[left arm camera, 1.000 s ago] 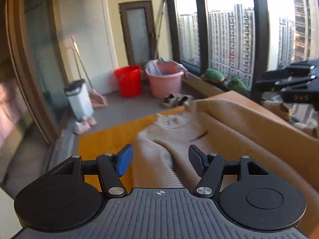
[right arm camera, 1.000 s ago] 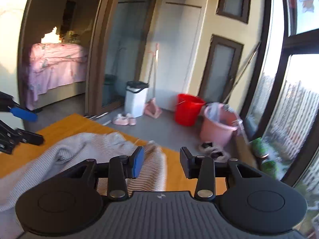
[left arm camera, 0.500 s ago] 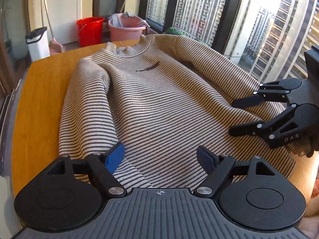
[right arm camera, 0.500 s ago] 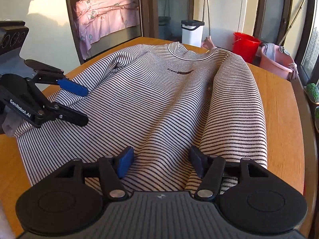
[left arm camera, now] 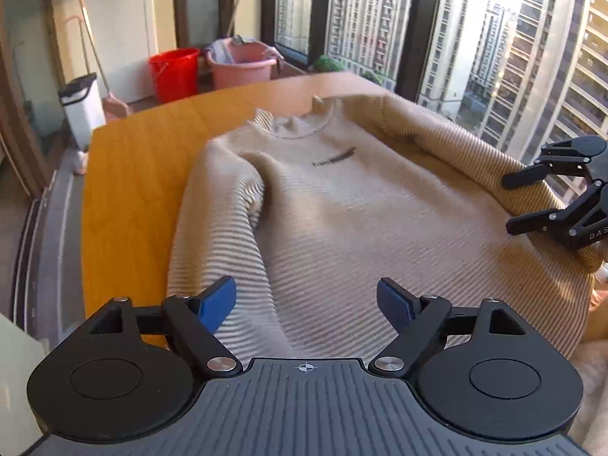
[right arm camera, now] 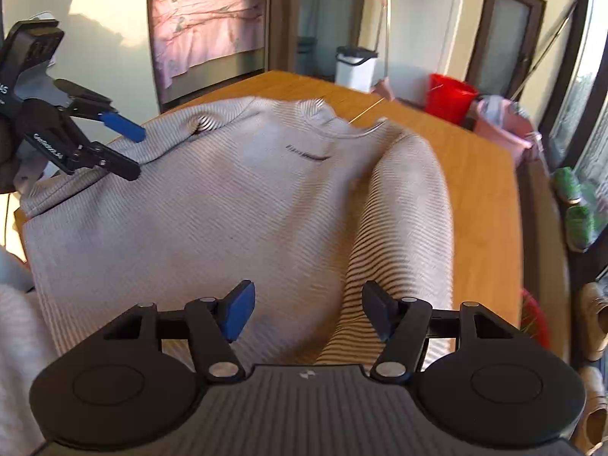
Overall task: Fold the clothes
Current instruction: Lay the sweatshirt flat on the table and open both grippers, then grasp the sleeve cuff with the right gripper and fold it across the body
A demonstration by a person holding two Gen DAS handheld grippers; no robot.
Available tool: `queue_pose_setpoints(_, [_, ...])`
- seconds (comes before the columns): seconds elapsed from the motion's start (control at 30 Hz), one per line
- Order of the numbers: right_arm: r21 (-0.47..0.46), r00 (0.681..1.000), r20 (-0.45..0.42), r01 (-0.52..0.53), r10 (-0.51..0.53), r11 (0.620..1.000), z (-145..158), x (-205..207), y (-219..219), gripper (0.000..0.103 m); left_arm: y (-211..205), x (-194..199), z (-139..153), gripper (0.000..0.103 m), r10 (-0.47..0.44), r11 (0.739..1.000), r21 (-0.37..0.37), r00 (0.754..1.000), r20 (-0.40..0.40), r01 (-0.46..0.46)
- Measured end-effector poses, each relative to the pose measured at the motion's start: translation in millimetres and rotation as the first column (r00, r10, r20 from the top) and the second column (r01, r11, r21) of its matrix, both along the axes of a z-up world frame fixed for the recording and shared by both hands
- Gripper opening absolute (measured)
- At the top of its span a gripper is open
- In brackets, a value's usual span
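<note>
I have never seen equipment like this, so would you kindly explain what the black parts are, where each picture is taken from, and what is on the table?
There is no robot here: a person holds a two-fingered tool in each hand, with a wide-angle camera on each looking along its fingers. One picture comes from the left tool, the other from the right tool; each also shows the other tool at its edge. On the wooden table lies a striped sweater, spread front up, collar away from the person. Both tools are open and hold nothing; their jaws have just been opening, with only the sweater lying beneath them. Beyond stand a red bucket, a pink basin and a white bin.
</note>
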State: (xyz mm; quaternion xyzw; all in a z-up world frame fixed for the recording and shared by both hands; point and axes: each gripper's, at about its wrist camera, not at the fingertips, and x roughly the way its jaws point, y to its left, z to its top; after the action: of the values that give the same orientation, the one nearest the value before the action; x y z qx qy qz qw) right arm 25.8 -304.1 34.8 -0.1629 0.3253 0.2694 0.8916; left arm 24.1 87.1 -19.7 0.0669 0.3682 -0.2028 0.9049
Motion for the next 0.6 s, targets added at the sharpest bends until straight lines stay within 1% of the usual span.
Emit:
queue_pose_setpoints(0.07, [0.027,0.996,0.064,0.058,-0.059,0.998,14,7,-9,0.063,2,2,12,0.094,0.030,1.000,0.003,0.998,0.057,-0.030])
queue_pose_setpoints(0.1, [0.035,0.993,0.082,0.079,-0.081,0.996,17,17,-11,0.063,3,8,15,0.095,0.041,0.999,0.002,0.997,0.067,-0.042])
queue_pose_setpoints(0.17, [0.040,0.987,0.110,0.113,-0.117,0.993,20,36,-15,0.063,2,22,15,0.095,0.058,0.998,-0.004,0.997,0.059,-0.058])
queue_pose_setpoints(0.23, [0.033,0.987,0.089,0.132,-0.134,0.991,10,55,-11,0.063,1,35,8,0.094,0.068,0.998,-0.007,0.997,0.028,-0.068])
queue_pose_setpoints(0.27, [0.034,0.989,0.061,0.132,-0.134,0.991,2,64,-8,0.063,-2,41,3,0.089,0.070,0.997,0.004,0.997,0.016,-0.071])
queue_pose_setpoints(0.3, [0.036,0.991,0.031,0.131,-0.132,0.991,-6,72,-5,0.063,-4,47,-2,0.077,0.074,0.997,0.020,0.997,0.006,-0.074])
queue_pose_setpoints(0.33, [0.038,0.991,0.002,0.131,-0.131,0.991,-14,81,-1,0.063,-6,53,-7,0.067,0.081,0.996,0.034,0.997,-0.002,-0.081])
queue_pose_setpoints(0.37, [0.035,0.993,-0.012,0.122,-0.121,0.992,-19,87,2,0.059,-5,58,-10,0.051,0.094,0.995,0.047,0.996,-0.008,-0.093])
queue_pose_setpoints(0.4, [0.033,0.994,-0.023,0.111,-0.111,0.993,-23,92,6,0.033,-3,62,-12,0.043,0.108,0.993,0.057,0.994,-0.008,-0.108])
queue_pose_setpoints(0.43, [0.013,0.994,-0.002,0.108,-0.108,0.994,-23,95,9,0.023,0,66,-13,0.037,0.122,0.990,0.066,0.993,-0.004,-0.121])
queue_pose_setpoints(0.47, [0.039,0.990,0.020,0.136,-0.137,0.990,-14,101,4,0.017,5,69,-11,0.033,0.139,0.988,0.072,0.990,0.003,-0.139])
queue_pose_setpoints(0.5, [0.072,0.985,0.041,0.167,-0.170,0.983,-5,107,-2,0.011,11,73,-9,0.032,0.159,0.984,0.078,0.987,0.012,-0.160])
queue_pose_setpoints(0.57, [0.146,0.968,0.066,0.230,-0.241,0.962,13,119,-16,0.011,20,77,-4,0.031,0.204,0.974,0.088,0.978,0.044,-0.207])
queue_pose_setpoints(0.6, [0.184,0.962,0.052,0.254,-0.268,0.949,17,126,-23,0.011,24,79,-1,0.031,0.224,0.970,0.088,0.973,0.058,-0.229])
